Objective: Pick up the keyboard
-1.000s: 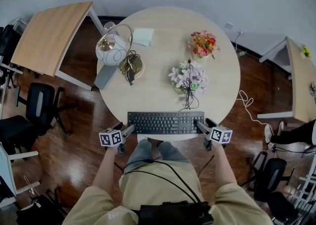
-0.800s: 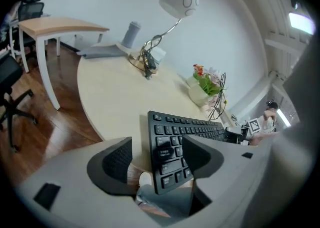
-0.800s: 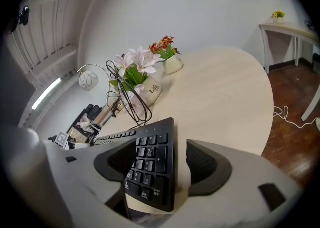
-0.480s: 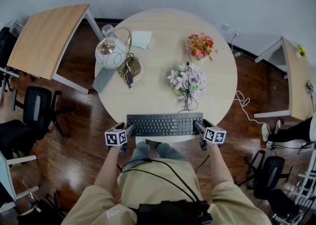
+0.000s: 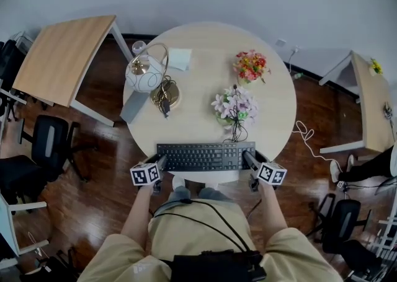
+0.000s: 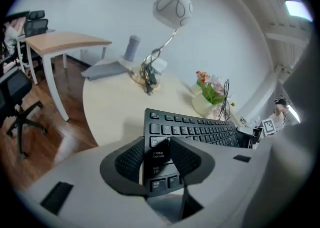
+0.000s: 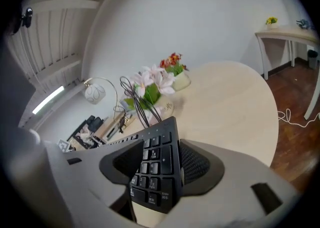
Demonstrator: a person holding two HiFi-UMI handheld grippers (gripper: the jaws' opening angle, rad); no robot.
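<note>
A black keyboard lies crosswise at the near edge of the round table. My left gripper is shut on its left end. In the left gripper view the pads press on the Caps Lock corner of the keyboard. My right gripper is shut on the right end. In the right gripper view the number pad of the keyboard sits clamped between the jaws. The keyboard looks raised slightly off the tabletop.
Just behind the keyboard stands a vase of pale flowers with a black cable trailing toward it. Red flowers, a gold desk lamp, a white sheet and a grey slab are also on the table. Office chairs stand left.
Both grippers have closed on the keyboard's two ends. The keyboard and both hands have shifted a little up and toward the table's middle.
</note>
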